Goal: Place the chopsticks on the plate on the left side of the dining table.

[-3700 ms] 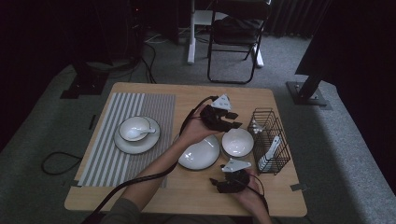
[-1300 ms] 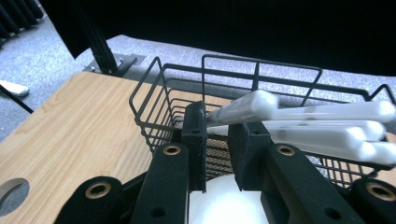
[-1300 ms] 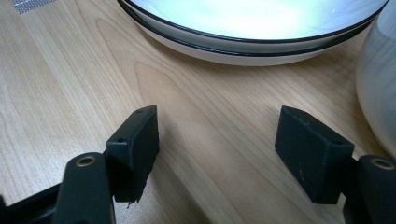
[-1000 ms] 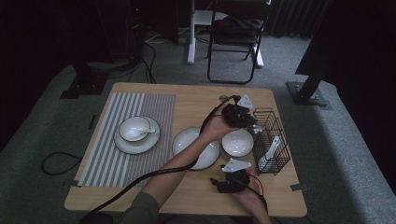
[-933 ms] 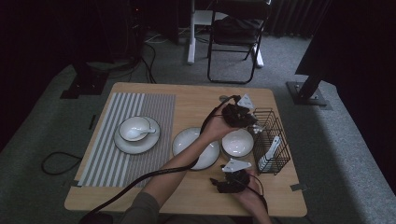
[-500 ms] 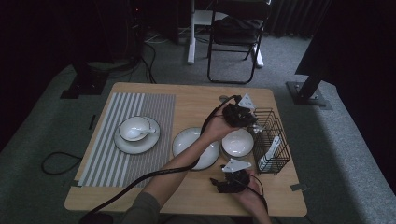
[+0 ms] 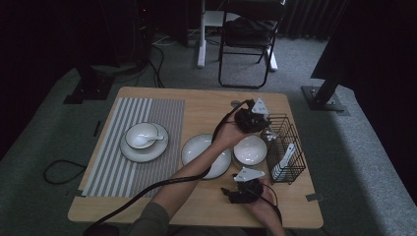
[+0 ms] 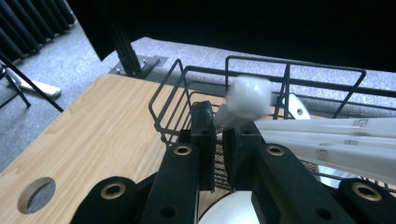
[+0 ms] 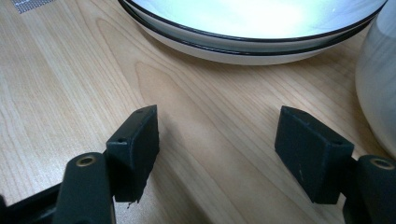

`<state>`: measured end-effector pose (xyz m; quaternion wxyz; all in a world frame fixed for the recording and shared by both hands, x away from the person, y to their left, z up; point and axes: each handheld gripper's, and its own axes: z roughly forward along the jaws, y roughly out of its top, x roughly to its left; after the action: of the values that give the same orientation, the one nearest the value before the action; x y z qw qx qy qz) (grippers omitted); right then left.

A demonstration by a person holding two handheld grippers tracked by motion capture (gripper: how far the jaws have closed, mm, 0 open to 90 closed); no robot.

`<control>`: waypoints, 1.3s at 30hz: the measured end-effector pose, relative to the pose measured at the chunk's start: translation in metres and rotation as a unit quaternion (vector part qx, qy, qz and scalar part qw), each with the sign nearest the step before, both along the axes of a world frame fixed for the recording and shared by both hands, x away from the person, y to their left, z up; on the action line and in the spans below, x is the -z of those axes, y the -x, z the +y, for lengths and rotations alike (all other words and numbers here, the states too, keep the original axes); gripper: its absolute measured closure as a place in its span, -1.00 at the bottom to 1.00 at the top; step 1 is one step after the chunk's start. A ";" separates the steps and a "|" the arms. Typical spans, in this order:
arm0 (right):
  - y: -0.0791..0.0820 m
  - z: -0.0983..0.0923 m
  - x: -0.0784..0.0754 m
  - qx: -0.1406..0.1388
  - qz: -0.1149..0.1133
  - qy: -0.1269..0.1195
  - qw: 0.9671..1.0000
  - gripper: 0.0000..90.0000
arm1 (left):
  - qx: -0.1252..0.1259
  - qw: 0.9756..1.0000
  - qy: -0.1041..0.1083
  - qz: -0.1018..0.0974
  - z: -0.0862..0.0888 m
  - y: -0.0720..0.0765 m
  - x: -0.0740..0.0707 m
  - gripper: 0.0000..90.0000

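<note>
My left gripper point(image 7: 264, 129) reaches over the near left corner of the black wire basket point(image 7: 285, 147). In the left gripper view its jaws have just been closing, and the left gripper point(image 8: 218, 128) is now shut on the thin end of a white spoon point(image 8: 245, 100) that sticks up above the basket point(image 8: 196, 79). More white utensils point(image 8: 327, 140) lie across the basket to the right. My right gripper point(image 7: 230, 191) rests at the table's front edge. In its own view the right gripper point(image 9: 217, 135) stands open over bare wood, nothing between the pads.
A white plate point(image 7: 194, 150) and a white bowl point(image 7: 250, 150) sit mid-table; the plate's rim point(image 9: 252, 28) lies just ahead of the right gripper. A bowl with a spoon on a saucer point(image 7: 142, 137) stands on the striped mat point(image 7: 118, 167). A chair point(image 7: 246, 29) stands behind the table.
Since the earliest frame my left hand has moved right, from beside the plate to the basket's corner. Over the last second both hands stay put.
</note>
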<state>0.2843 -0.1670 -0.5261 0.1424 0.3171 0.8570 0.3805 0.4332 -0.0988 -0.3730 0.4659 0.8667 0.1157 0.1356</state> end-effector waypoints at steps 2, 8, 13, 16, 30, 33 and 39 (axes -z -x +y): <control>0.000 0.000 0.000 0.000 0.000 0.000 1.000 -0.34 | 0.001 1.000 0.001 -0.001 0.001 0.001 -0.001 0.88; 0.000 -0.001 0.000 -0.002 -0.001 0.000 1.000 -0.33 | 0.007 1.000 0.011 -0.003 0.005 0.003 -0.006 0.88; 0.001 -0.001 0.000 -0.001 0.001 0.000 1.000 -0.33 | 0.011 1.000 0.025 -0.003 0.014 0.003 -0.016 0.88; 0.001 -0.001 0.000 -0.001 0.001 0.000 1.000 -0.34 | 0.009 0.999 0.035 -0.003 0.020 0.002 -0.022 0.89; 0.000 -0.001 0.000 -0.001 0.000 0.000 1.000 -0.34 | 0.022 0.997 0.074 -0.004 0.055 0.005 -0.048 0.89; 0.000 -0.001 0.000 -0.002 -0.001 0.000 1.000 -0.33 | 0.022 0.996 0.080 -0.006 0.064 0.006 -0.056 0.89; 0.000 -0.001 0.000 -0.002 0.000 0.000 1.000 -0.34 | 0.024 0.995 0.095 -0.002 0.085 0.007 -0.064 0.89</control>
<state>0.2840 -0.1676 -0.5262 0.1423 0.3155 0.8575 0.3806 0.4267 -0.0141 -0.3090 0.5496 0.8208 0.1061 0.1142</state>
